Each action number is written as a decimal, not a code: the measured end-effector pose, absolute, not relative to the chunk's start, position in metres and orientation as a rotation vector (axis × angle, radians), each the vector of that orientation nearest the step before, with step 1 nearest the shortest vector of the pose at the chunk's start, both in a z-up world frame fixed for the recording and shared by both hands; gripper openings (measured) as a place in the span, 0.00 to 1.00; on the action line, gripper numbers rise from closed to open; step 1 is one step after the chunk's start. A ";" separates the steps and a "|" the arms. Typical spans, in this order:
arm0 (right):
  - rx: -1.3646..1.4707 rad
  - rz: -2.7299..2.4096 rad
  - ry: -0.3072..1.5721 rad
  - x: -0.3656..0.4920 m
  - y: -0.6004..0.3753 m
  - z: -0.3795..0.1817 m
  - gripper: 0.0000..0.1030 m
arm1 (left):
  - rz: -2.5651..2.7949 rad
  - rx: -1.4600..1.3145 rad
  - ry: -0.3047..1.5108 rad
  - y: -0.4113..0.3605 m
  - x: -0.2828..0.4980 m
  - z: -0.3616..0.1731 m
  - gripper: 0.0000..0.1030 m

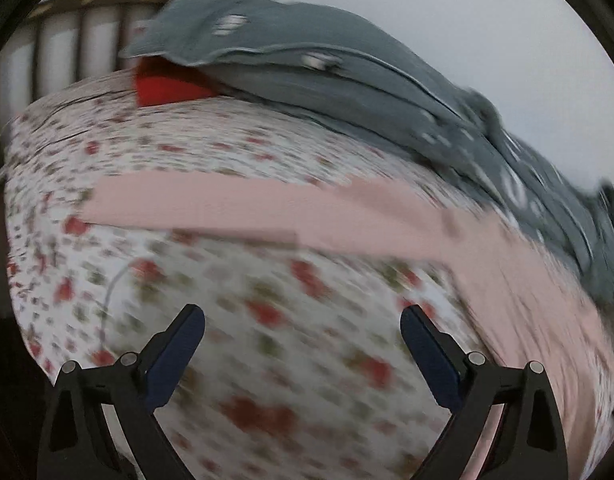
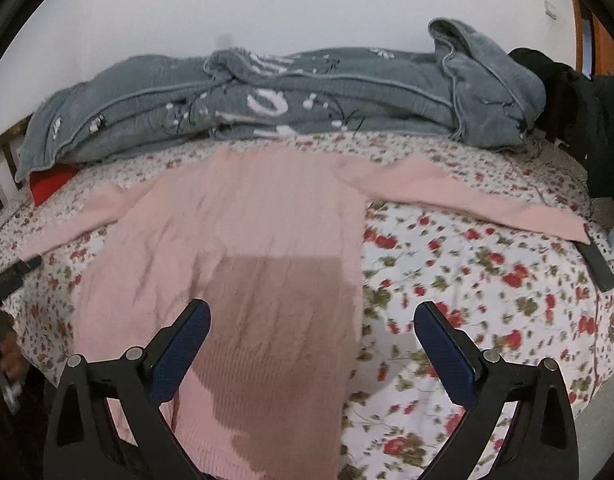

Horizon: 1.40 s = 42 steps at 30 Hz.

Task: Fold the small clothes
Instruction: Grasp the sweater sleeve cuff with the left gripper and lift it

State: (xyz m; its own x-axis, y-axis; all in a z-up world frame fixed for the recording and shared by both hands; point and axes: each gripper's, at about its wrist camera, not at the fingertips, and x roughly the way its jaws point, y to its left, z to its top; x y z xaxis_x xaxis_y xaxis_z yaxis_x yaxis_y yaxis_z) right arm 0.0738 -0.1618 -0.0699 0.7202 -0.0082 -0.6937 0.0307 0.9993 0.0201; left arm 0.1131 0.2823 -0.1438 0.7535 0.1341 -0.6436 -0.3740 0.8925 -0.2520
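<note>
A pink long-sleeved top [image 2: 243,248] lies flat on the floral bedsheet [image 2: 467,280], both sleeves spread out to the sides. My right gripper [image 2: 311,316] is open and empty, hovering over the lower right part of the top. In the left wrist view, which is blurred, my left gripper [image 1: 303,320] is open and empty above the sheet, with the top's left sleeve [image 1: 227,204] stretched across ahead of it.
A grey blanket [image 2: 287,96] is bunched along the far side of the bed by the wall, over a red item [image 2: 51,184]. A dark remote-like object [image 2: 597,266] lies at the right edge. Dark clothing [image 2: 579,112] is piled at far right. A headboard [image 1: 67,44] stands at left.
</note>
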 end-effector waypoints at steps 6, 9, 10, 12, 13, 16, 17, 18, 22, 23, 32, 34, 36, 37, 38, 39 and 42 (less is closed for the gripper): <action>0.078 -0.009 0.809 0.091 -0.153 -0.085 0.98 | 0.345 -0.563 0.601 0.359 0.118 -0.151 0.88; 0.096 -0.011 0.823 0.101 -0.147 -0.091 0.98 | 0.355 -0.643 0.601 0.383 0.124 -0.167 0.77; 0.102 -0.009 0.830 0.105 -0.145 -0.093 0.98 | 0.355 -0.671 0.594 0.390 0.124 -0.172 0.74; 0.106 -0.002 0.841 0.110 -0.144 -0.095 0.98 | 0.357 -0.713 0.569 0.401 0.123 -0.178 0.71; 0.105 -0.002 0.844 0.113 -0.143 -0.096 0.98 | 0.356 -0.739 0.554 0.409 0.125 -0.180 0.71; 0.108 -0.007 0.847 0.119 -0.144 -0.097 0.98 | 0.370 -0.758 0.548 0.422 0.131 -0.181 0.61; 0.113 -0.007 0.847 0.120 -0.145 -0.098 0.98 | 0.388 -0.754 0.553 0.426 0.133 -0.180 0.59; 0.119 -0.008 0.849 0.122 -0.146 -0.098 0.98 | 0.398 -0.751 0.554 0.429 0.135 -0.179 0.54; 0.142 -0.014 0.856 0.128 -0.153 -0.101 0.98 | 0.469 -0.751 0.551 0.434 0.137 -0.180 0.25; 0.150 -0.013 0.858 0.129 -0.155 -0.100 0.98 | 0.489 -0.731 0.559 0.433 0.137 -0.179 0.19; 0.189 0.004 0.831 0.130 -0.180 -0.094 0.98 | 0.478 -0.551 0.538 0.395 0.152 -0.115 0.08; 0.188 0.002 0.819 0.127 -0.189 -0.092 0.98 | 0.440 -0.515 0.520 0.374 0.160 -0.093 0.07; 0.191 -0.006 0.803 0.124 -0.201 -0.090 0.98 | 0.399 -0.469 0.504 0.347 0.170 -0.071 0.07; 0.203 -0.007 0.796 0.123 -0.208 -0.089 0.98 | 0.362 -0.445 0.494 0.328 0.177 -0.057 0.07; 0.224 -0.004 0.791 0.121 -0.217 -0.088 0.98 | 0.338 -0.430 0.489 0.314 0.182 -0.048 0.07; 0.241 -0.001 0.787 0.120 -0.224 -0.087 0.98 | 0.318 -0.413 0.485 0.300 0.188 -0.039 0.07; 0.278 0.003 0.770 0.113 -0.246 -0.085 0.98 | 0.238 -0.357 0.481 0.244 0.210 -0.012 0.07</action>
